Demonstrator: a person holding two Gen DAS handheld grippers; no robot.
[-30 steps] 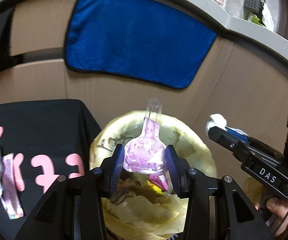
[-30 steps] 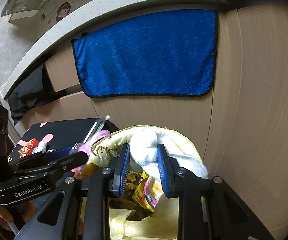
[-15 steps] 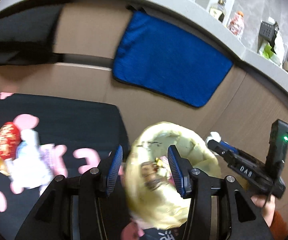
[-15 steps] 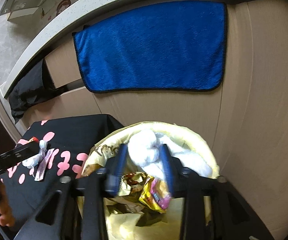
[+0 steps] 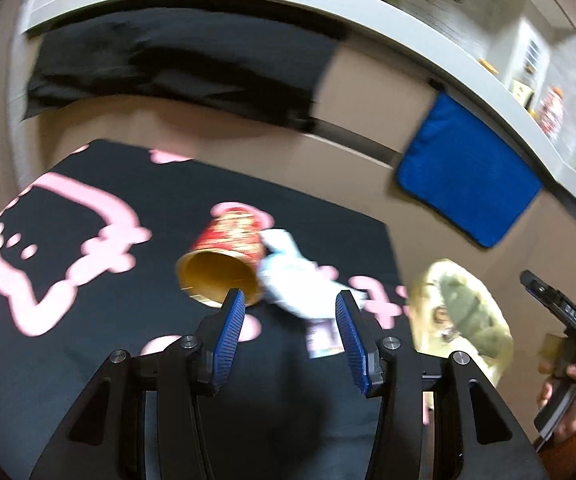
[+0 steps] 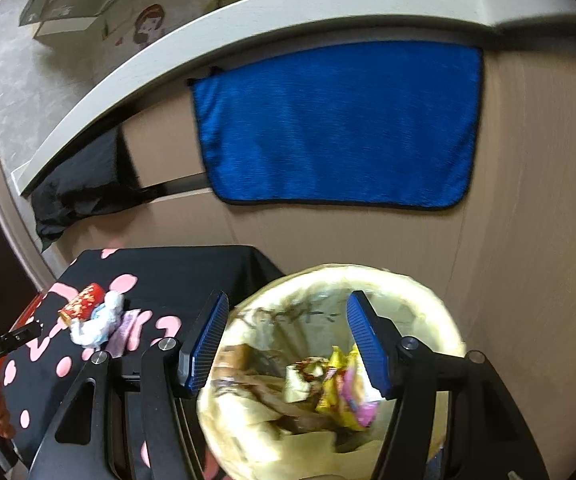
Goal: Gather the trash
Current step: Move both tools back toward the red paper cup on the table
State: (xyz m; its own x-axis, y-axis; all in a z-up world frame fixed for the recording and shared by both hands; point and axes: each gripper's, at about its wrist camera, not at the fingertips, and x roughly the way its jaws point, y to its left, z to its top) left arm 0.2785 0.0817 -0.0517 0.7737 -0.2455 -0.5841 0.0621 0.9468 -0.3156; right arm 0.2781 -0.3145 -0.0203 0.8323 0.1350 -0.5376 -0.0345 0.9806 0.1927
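A red paper cup (image 5: 226, 262) lies on its side on the black table with pink marks (image 5: 88, 264), beside a crumpled white tissue (image 5: 293, 280) and a pink wrapper (image 5: 321, 334). My left gripper (image 5: 289, 322) is open and empty just in front of them. The trash bin with a yellow liner (image 6: 427, 300) holds several wrappers. My right gripper (image 6: 288, 340) is open and empty above the bin. The cup (image 6: 82, 306), tissue (image 6: 98, 322) and wrapper (image 6: 124, 330) also show in the right wrist view, and the bin (image 5: 463, 320) shows in the left wrist view.
A blue towel (image 6: 335, 124) hangs on the beige cabinet front behind the bin, under a grey counter edge (image 6: 208, 44). A black cloth (image 6: 80, 184) hangs to its left. The bin stands just right of the table's edge.
My left gripper let the pink panda wrapper fall into the bin and swung left over the table. My right gripper opened and the white tissue dropped into the bin.
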